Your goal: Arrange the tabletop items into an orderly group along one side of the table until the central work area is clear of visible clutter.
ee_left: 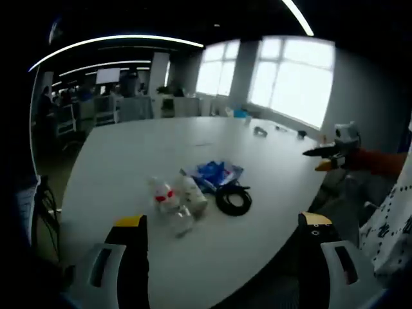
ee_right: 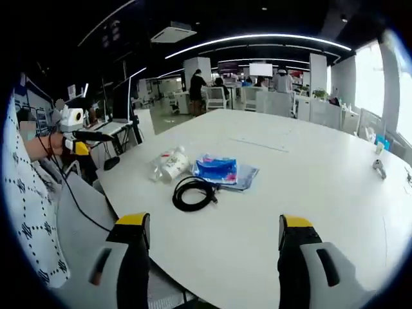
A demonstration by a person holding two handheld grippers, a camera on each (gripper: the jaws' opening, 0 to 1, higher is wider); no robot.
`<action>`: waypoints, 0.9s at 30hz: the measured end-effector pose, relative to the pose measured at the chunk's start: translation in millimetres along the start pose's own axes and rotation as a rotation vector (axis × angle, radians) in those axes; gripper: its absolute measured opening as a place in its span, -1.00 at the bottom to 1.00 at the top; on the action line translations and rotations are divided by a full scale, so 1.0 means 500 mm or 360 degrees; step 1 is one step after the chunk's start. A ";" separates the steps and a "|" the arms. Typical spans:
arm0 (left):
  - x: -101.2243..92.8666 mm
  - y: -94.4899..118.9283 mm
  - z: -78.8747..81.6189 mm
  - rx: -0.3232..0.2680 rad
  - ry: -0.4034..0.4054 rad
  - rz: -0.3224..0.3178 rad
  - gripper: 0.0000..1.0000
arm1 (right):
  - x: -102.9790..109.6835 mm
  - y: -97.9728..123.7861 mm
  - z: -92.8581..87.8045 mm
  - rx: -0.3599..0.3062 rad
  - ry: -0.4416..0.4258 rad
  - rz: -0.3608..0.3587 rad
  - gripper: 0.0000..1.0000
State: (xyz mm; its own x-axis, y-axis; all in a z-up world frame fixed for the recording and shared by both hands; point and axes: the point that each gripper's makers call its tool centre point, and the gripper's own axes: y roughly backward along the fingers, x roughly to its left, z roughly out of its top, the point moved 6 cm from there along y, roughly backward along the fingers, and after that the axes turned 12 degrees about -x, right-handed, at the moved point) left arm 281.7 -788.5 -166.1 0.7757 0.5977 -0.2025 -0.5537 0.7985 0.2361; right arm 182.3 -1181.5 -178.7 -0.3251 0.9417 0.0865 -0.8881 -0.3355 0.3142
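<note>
On the white table (ee_left: 129, 154) three things lie close together: a clear plastic bag (ee_left: 172, 201) with white and red contents, a blue packet (ee_left: 215, 172) and a coiled black cable (ee_left: 233, 199). My left gripper (ee_left: 222, 222) hovers over the near table edge, open, nothing between its jaws. The right gripper view shows the same group from the other side: cable (ee_right: 193, 192), blue packet (ee_right: 217, 168), plastic bag (ee_right: 168, 164). My right gripper (ee_right: 214, 222) is open and empty above the table edge (ee_right: 212, 257). Each gripper also appears in the other's view, off the table: right gripper (ee_left: 328, 154), left gripper (ee_right: 87, 140).
Small dark objects (ee_left: 259, 131) (ee_left: 301, 134) and a blue item (ee_left: 241, 113) lie near the table's far window side; one small object (ee_right: 380, 168) sits at the right. A person's patterned shirt (ee_right: 32, 212) is at the left. Office desks and people stand beyond.
</note>
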 end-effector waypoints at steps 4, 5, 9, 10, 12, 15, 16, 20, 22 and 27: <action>-0.001 0.000 0.001 -0.0002 0.0003 -0.0002 0.89 | 0.001 -0.001 0.002 -0.0005 0.0004 0.0003 0.62; -0.001 -0.001 0.001 -0.0002 0.0001 -0.0002 0.88 | 0.000 -0.001 0.003 -0.0005 0.0002 0.0003 0.62; -0.002 -0.003 0.001 -0.0006 0.0003 -0.0006 0.88 | 0.001 -0.001 0.005 -0.0009 0.0003 0.0003 0.62; -0.003 -0.004 0.001 -0.0005 0.0006 -0.0009 0.88 | 0.001 -0.002 0.005 -0.0011 0.0003 0.0004 0.62; -0.003 -0.005 0.001 -0.0006 0.0003 -0.0008 0.88 | 0.001 -0.002 0.005 -0.0009 0.0006 0.0005 0.61; -0.003 -0.006 0.001 -0.0007 0.0004 -0.0010 0.88 | 0.002 -0.004 0.006 -0.0013 0.0005 0.0007 0.61; -0.002 -0.006 0.001 -0.0006 0.0004 -0.0009 0.88 | 0.002 -0.005 0.006 -0.0011 0.0007 0.0006 0.61; 0.000 -0.006 0.002 -0.0008 0.0004 -0.0007 0.87 | 0.001 -0.008 0.007 -0.0012 0.0011 0.0014 0.60; 0.001 -0.007 0.003 -0.0009 0.0003 -0.0008 0.87 | 0.001 -0.010 0.008 -0.0013 0.0012 0.0015 0.60; 0.002 -0.011 0.005 -0.0011 0.0001 -0.0012 0.86 | 0.000 -0.015 0.013 -0.0018 0.0018 0.0018 0.59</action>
State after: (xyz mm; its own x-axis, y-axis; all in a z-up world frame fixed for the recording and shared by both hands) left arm 286.2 -792.6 -165.4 0.7797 0.5916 -0.2051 -0.5497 0.8036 0.2283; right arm 190.9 -1178.8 -174.7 -0.3388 0.9375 0.0794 -0.8880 -0.3465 0.3023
